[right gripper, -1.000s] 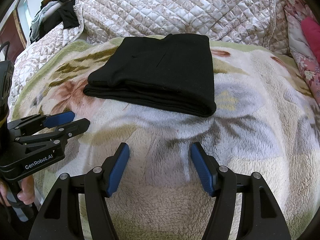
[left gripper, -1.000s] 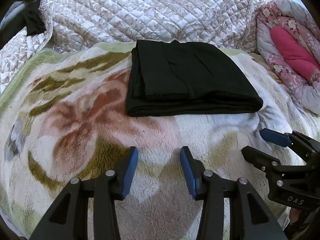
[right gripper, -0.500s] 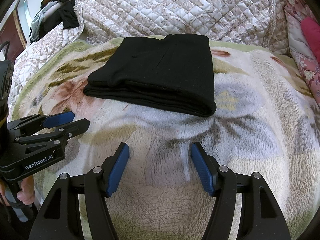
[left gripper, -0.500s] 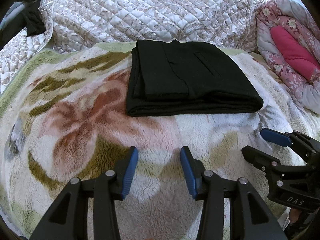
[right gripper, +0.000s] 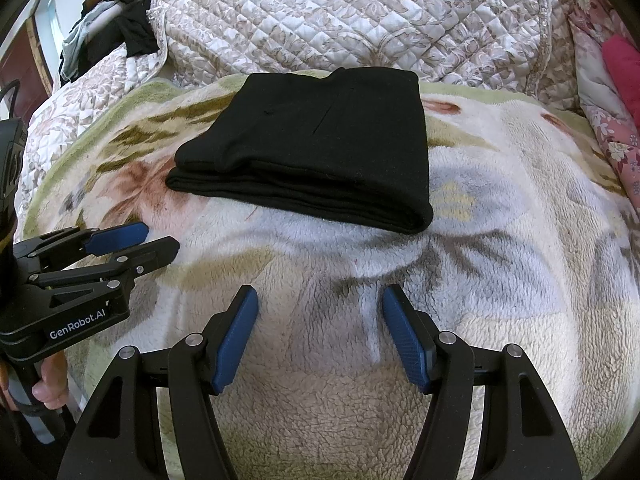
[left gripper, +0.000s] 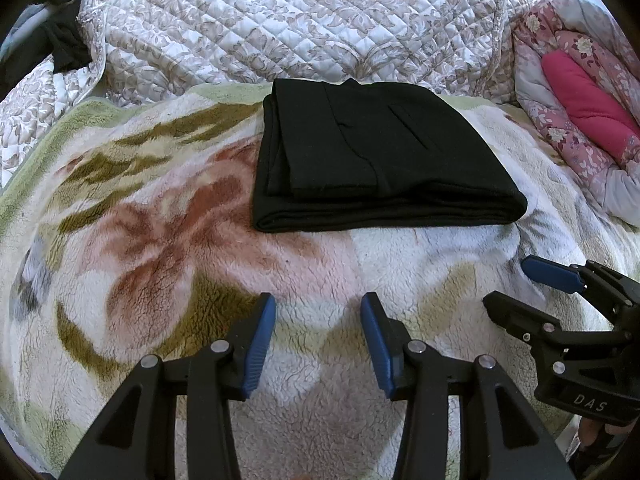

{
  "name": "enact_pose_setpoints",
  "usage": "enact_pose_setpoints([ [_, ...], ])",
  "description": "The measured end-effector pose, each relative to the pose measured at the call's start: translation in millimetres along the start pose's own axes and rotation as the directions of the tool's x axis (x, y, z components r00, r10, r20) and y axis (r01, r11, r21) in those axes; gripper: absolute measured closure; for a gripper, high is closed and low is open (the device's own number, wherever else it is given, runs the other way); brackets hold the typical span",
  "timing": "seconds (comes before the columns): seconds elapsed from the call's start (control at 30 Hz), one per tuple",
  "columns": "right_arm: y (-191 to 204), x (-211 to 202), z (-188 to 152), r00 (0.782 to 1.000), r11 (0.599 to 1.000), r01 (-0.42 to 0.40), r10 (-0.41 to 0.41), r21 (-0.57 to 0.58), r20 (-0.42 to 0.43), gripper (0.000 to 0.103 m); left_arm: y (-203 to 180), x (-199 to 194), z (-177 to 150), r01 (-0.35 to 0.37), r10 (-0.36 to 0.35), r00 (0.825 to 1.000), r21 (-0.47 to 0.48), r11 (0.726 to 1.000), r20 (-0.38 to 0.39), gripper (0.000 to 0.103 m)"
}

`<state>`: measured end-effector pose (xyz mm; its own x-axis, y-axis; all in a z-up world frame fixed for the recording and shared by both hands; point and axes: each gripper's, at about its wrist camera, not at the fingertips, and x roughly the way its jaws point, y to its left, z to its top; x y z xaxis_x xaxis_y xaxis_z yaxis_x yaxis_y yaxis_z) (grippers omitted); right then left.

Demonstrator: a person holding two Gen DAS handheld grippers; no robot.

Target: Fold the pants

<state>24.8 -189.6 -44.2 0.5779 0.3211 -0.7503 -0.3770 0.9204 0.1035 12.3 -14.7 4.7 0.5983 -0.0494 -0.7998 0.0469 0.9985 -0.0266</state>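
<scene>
Left wrist view: the left gripper (left gripper: 318, 334) hangs over a fleecy floral blanket (left gripper: 160, 248), its blue-padded jaws partly apart with nothing between them. Ahead of it, well clear of both tools, the pants (left gripper: 376, 160) lie on the blanket as a black, flat, squared-off stack of several layers, with a rounded fold along the near edge and loose layer edges stepped at the left. To the right, the right gripper (left gripper: 524, 286) points across the blanket with jaws wide and empty.

The pants look like soft, matte knit: light, limp, and likely to sag or slide apart if lifted by one layer. Judging from the layering, the safest hold is across the whole stack at the thick folded edge, one tool near each end, pinching all layers together. The plush pile underneath should grip the cloth somewhat, so dragging may rumple it.

Beyond the pants a quilted, diamond-stitched cover (left gripper: 300, 20) with a pale leaf print rises in soft folds. At far right sits a pink floral bedding roll (left gripper: 580, 92), puffy and rounded. The fold appears essentially complete.
</scene>
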Motion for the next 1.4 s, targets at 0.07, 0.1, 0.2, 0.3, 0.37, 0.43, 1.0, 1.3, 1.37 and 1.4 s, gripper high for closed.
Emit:
enact_pose_setpoints([
  [0.07, 0.6, 0.0, -0.3, 1.000, 1.000, 0.001, -0.001, 0.001, 0.001, 0.038, -0.7, 0.1, 0.3, 0.000, 0.000, 1.000, -0.001, 1.000, -0.001, 0.056],
  [0.1, 0.5, 0.1, 0.0, 1.000, 1.000, 0.001, -0.001, 0.001, 0.000, 0.038, -0.3, 0.1, 0.1, -0.001, 0.001, 1.000, 0.000, 1.000, -0.001, 0.056],
  [0.2, 0.5, 0.2, -0.1, 1.000, 1.000, 0.001, -0.001, 0.001, 0.000, 0.038, -0.4, 0.1, -0.3, -0.002, 0.002, 1.000, 0.002, 1.000, -0.001, 0.056],
  [0.3, 1.1, 0.4, 0.1, 1.000, 1.000, 0.002, -0.002, 0.001, -0.001, 0.038, -1.0, 0.2, -0.1, -0.002, 0.002, 1.000, 0.001, 1.000, -0.001, 0.056],
  [0.37, 1.1, 0.4, 0.2, 1.000, 1.000, 0.003, -0.003, 0.000, -0.002, 0.038, -1.0, 0.2, -0.3, -0.002, 0.002, 1.000, 0.001, 1.000, -0.001, 0.056],
  [0.43, 1.3, 0.3, 0.5, 1.000, 1.000, 0.004, -0.004, 0.000, -0.003, 0.038, -1.2, 0.2, -0.3, -0.002, 0.002, 1.000, 0.001, 1.000, -0.001, 0.056],
  [1.0, 0.9, 2.0, 0.1, 1.000, 1.000, 0.005, -0.006, -0.004, -0.014, 0.038, -0.3, 0.0, -0.6, -0.005, 0.005, 1.000, 0.002, 1.000, -0.003, 0.056],
  [1.3, 1.4, 2.3, 0.5, 1.000, 1.000, 0.005, -0.005, -0.005, -0.015, 0.038, 0.1, 0.3, -1.2, -0.006, 0.006, 1.000, 0.003, 1.000, -0.003, 0.056],
  [1.37, 1.3, 2.3, 0.5, 1.000, 1.000, 0.005, -0.006, -0.005, -0.015, 0.038, 0.1, 0.4, -1.1, -0.007, 0.007, 1.000, 0.003, 1.000, -0.004, 0.056],
  [1.4, 1.3, 2.3, 0.5, 1.000, 1.000, 0.005, -0.005, -0.004, -0.015, 0.038, 0.1, 0.4, -1.2, -0.006, 0.006, 1.000, 0.004, 1.000, -0.004, 0.056],
])
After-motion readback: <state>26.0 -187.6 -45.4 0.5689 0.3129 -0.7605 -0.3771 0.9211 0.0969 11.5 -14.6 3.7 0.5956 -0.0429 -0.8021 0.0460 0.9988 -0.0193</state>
